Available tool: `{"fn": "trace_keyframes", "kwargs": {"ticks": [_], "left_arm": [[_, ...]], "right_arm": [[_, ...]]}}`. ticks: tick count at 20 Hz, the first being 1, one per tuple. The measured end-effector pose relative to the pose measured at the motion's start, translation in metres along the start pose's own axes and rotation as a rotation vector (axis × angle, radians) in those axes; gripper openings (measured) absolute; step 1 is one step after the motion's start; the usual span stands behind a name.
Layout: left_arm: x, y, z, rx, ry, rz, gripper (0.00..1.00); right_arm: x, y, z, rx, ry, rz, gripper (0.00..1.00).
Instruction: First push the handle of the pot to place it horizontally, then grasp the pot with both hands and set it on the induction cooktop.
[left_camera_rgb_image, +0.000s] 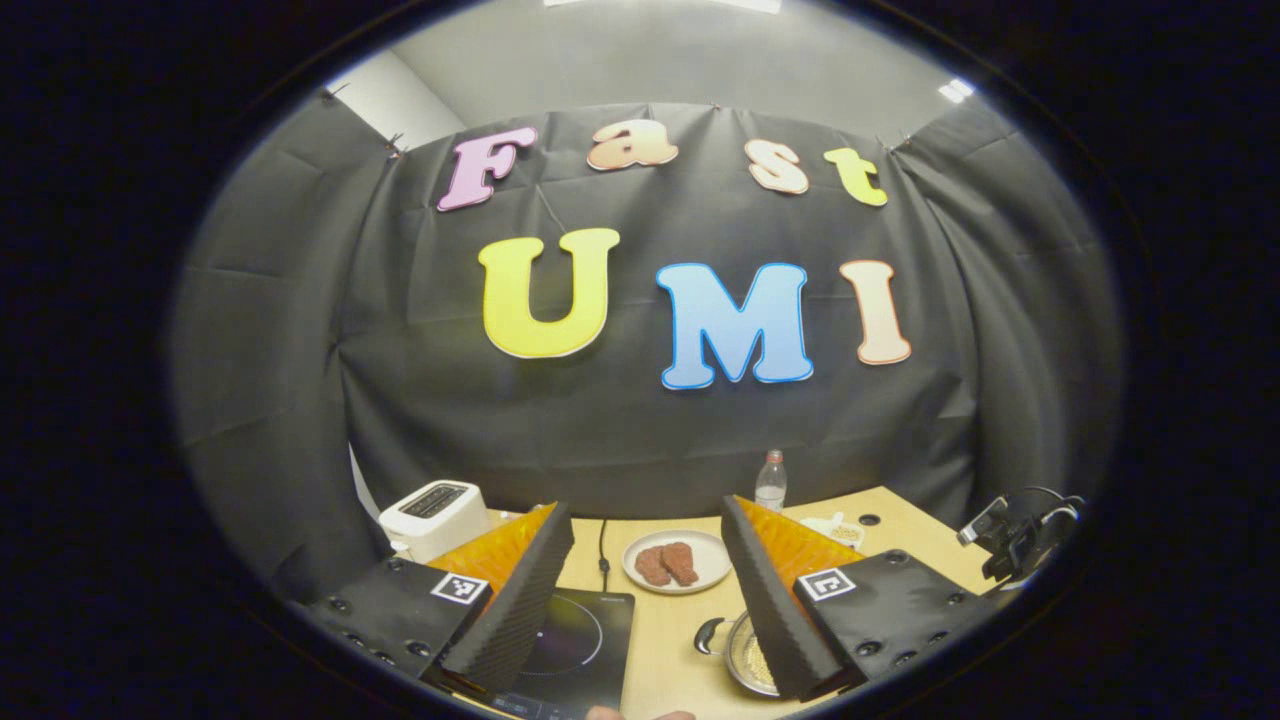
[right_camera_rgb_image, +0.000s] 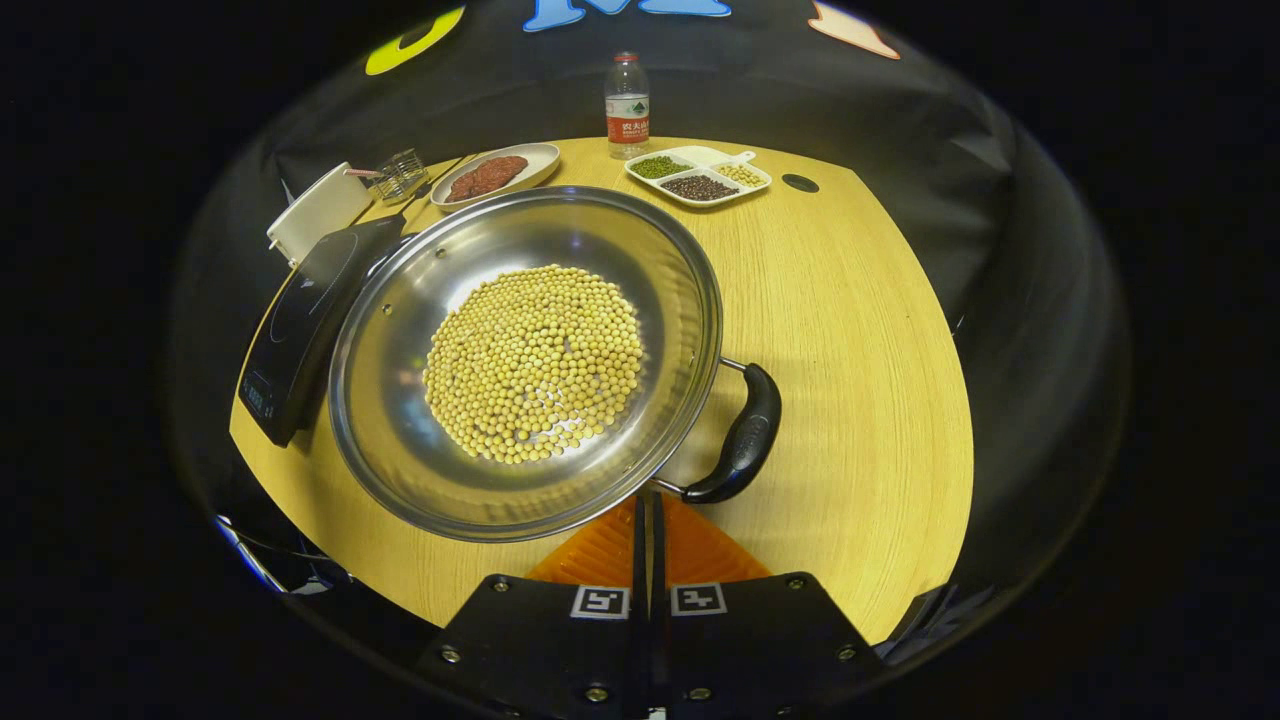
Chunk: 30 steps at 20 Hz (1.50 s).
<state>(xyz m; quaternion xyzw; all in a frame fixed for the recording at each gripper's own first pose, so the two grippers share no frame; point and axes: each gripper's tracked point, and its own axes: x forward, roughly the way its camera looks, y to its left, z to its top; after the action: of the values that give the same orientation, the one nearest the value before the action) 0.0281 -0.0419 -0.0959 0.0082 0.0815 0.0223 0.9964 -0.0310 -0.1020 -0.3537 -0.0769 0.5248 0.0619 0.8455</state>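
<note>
Steel pot (right_camera_rgb_image: 520, 360) beside cooktop (right_camera_rgb_image: 300, 310)

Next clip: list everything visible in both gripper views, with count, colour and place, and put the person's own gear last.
pot: one, shiny steel, mid-table, by the induction cooktop
soybeans: a heap, pale yellow, in the pot
pot handle: one in the right gripper view, black, on the rim's near right; the left gripper view shows another
induction cooktop: one, black, left of the pot
plate: one, white, holding brown meat pieces, far side
divided dish: one, white, with green, dark and pale beans, far side
bottle: one, clear with red label, far edge
toaster: one, white, far left
wire rack: one, metal, by the toaster
table: one, light wood
left gripper: jaws wide apart, above the table
right gripper: jaws together, at the pot's near rim
</note>
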Motion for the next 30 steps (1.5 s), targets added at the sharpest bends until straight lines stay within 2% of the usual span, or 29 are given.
{"fn": "trace_keyframes", "kwargs": {"ticks": [10, 15, 19, 23, 24, 25, 27, 28, 30], "left_arm": [[-0.002, -0.002, -0.014, 0.015, 0.038, 0.022, 0.95], [-0.002, -0.008, -0.021, 0.014, 0.053, 0.006, 0.95], [0.001, -0.015, -0.023, 0.008, 0.055, -0.017, 0.95], [0.007, -0.018, -0.027, -0.011, 0.067, -0.048, 0.99], [0.009, -0.02, -0.028, -0.018, 0.072, -0.056, 0.97], [0.011, -0.022, -0.03, -0.024, 0.077, -0.065, 0.95], [0.014, -0.027, -0.038, -0.04, 0.097, -0.09, 0.99], [0.015, -0.03, -0.043, -0.047, 0.11, -0.103, 0.97], [0.018, -0.038, -0.054, -0.046, 0.134, -0.127, 0.98]], "right_arm": [[0.015, -0.04, 0.029, -0.052, -0.013, -0.05, 0.01], [0.016, -0.045, 0.036, -0.033, -0.027, -0.05, 0.01], [-0.002, -0.045, 0.033, -0.033, -0.082, -0.063, 0.01], [-0.037, -0.047, 0.041, 0.021, -0.19, -0.084, 0.01], [-0.049, -0.046, 0.046, 0.042, -0.227, -0.086, 0.07], [-0.056, -0.044, 0.05, 0.062, -0.259, -0.083, 0.18], [-0.067, -0.049, 0.059, 0.089, -0.329, -0.106, 0.71], [-0.073, -0.048, 0.063, 0.101, -0.36, -0.114, 0.97], [-0.079, -0.044, 0.071, 0.121, -0.408, -0.113, 0.97]]}}
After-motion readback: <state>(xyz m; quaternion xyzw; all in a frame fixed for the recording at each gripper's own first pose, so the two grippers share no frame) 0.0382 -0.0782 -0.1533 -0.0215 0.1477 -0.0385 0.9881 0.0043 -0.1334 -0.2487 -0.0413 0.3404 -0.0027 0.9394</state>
